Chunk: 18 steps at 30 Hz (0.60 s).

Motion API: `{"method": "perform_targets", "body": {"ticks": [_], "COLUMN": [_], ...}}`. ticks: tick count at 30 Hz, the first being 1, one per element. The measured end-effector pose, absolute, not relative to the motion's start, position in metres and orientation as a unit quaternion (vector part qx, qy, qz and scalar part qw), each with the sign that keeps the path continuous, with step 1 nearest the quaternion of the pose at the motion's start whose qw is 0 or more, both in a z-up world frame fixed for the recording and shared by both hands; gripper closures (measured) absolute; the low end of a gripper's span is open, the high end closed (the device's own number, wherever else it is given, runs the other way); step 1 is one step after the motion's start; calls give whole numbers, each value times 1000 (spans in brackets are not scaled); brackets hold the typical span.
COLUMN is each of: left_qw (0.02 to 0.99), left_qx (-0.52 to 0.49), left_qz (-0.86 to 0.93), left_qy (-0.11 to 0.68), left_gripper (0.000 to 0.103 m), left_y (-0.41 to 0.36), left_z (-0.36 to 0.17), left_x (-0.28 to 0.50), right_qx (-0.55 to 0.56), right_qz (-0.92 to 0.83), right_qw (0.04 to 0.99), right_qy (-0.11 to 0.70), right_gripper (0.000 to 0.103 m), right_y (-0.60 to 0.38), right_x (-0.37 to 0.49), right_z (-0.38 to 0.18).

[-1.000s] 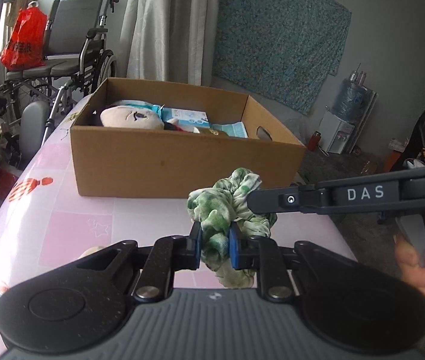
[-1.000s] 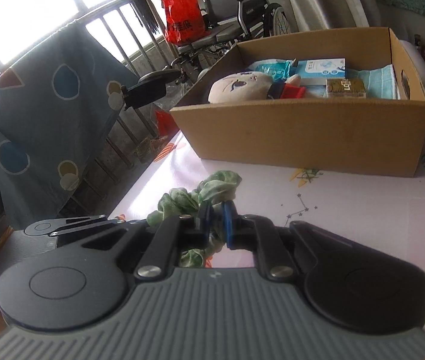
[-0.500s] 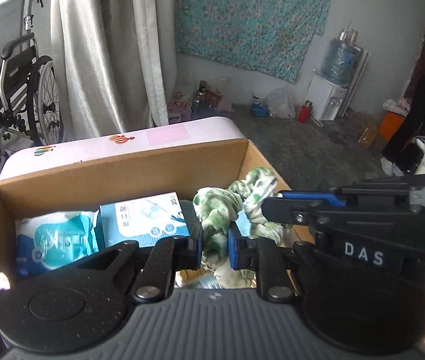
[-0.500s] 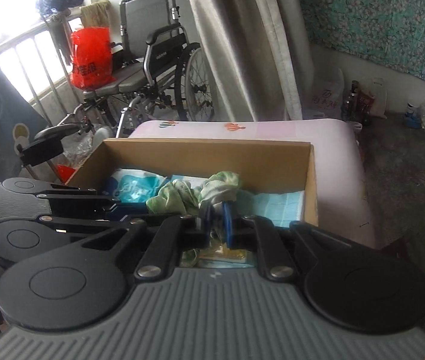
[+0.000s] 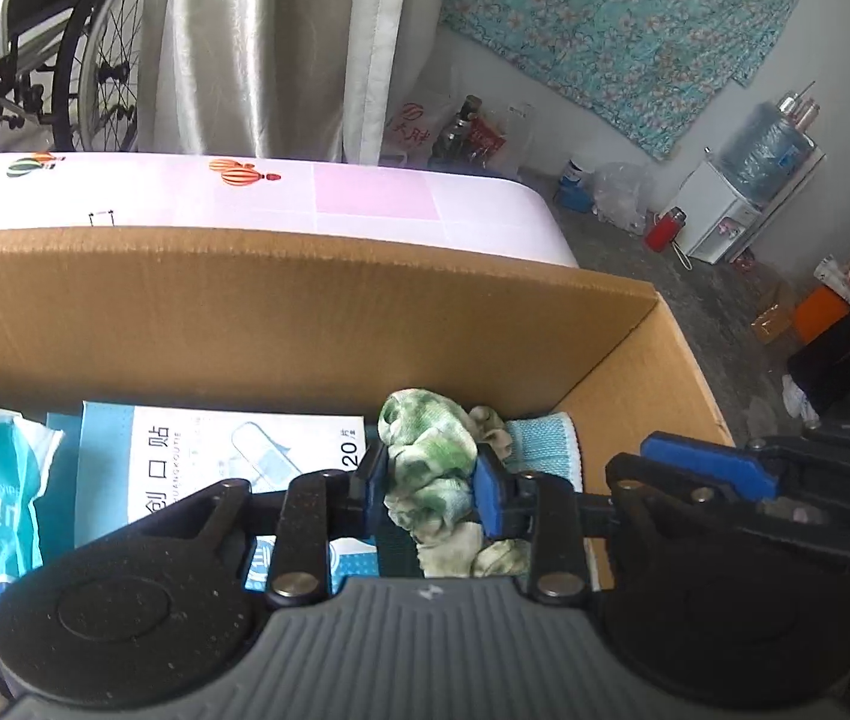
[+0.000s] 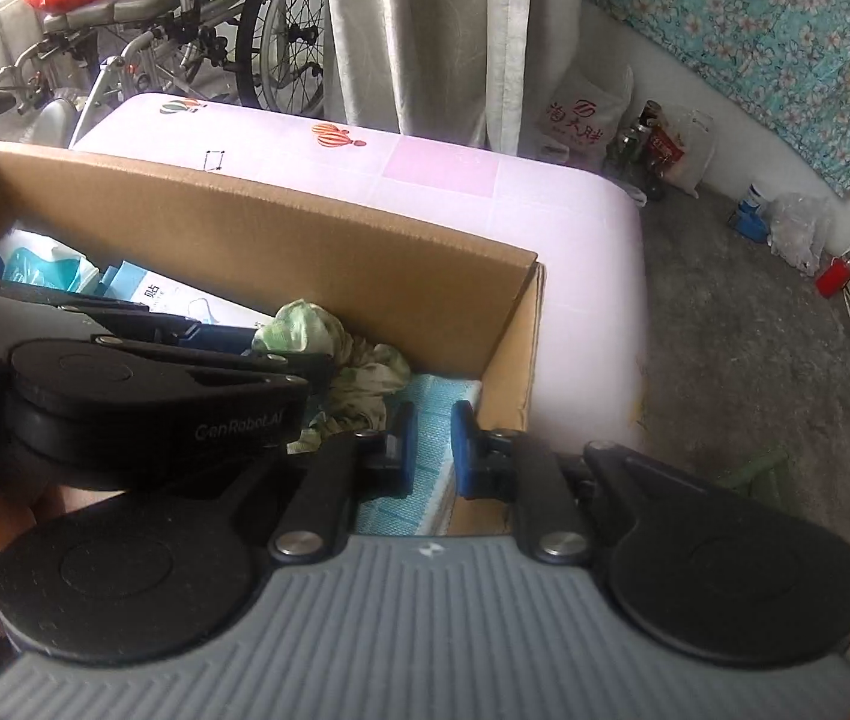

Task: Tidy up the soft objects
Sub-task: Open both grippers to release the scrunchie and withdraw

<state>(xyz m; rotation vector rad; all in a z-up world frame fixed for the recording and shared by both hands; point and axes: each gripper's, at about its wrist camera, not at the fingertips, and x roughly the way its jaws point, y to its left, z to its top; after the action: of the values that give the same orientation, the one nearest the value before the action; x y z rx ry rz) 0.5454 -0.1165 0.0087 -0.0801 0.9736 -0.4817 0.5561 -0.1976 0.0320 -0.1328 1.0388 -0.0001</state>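
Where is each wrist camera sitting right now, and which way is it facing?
Left wrist: over the cardboard box, looking down inside; left gripper, jaws opening, green scrunchie between; right gripper at right.
Right wrist: over the box's right end, looking down; right gripper, jaws opening, empty; left gripper at left.
Shared: box, scrunchie, curtain.
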Motion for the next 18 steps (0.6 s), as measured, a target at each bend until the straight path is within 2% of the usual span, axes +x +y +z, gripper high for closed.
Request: {"method": "perform_targets", "body": {"ticks": [3,4,5,10,12,15,18], "left_qw": [844,847,853,840,847,854,854], "left_qx": [-45,-40,-42,-79,-54,-9,17], "left_qz": [-232,-230,-223,-191,-186,-179,-181], "left_qy": [481,478,470,501,495,488,488], "left_gripper": [70,76,94,94,92,86,72], "left_y": [-117,-116,-116,-111,-117,-132,-138], "left_z": [10,11,15,16,12,4,7], "left_x": [549,547,543,539,540,542,538], "right_qx": [-53,-48,-43,-13,-1,0,15], "right_qz": [7,12,17,36,43,49,49], "right_qw": [868,870,872,880,879,876,879], "right_qy": [493,491,488,473,475,479,475], "right_gripper": [91,89,88,85,85,85,85], "right_y": [-199,-199,-200,-202,-200,-197,-199], "right_x": [539,537,530,508,502,496,487], "right_z": [39,40,45,53,52,48,49]}}
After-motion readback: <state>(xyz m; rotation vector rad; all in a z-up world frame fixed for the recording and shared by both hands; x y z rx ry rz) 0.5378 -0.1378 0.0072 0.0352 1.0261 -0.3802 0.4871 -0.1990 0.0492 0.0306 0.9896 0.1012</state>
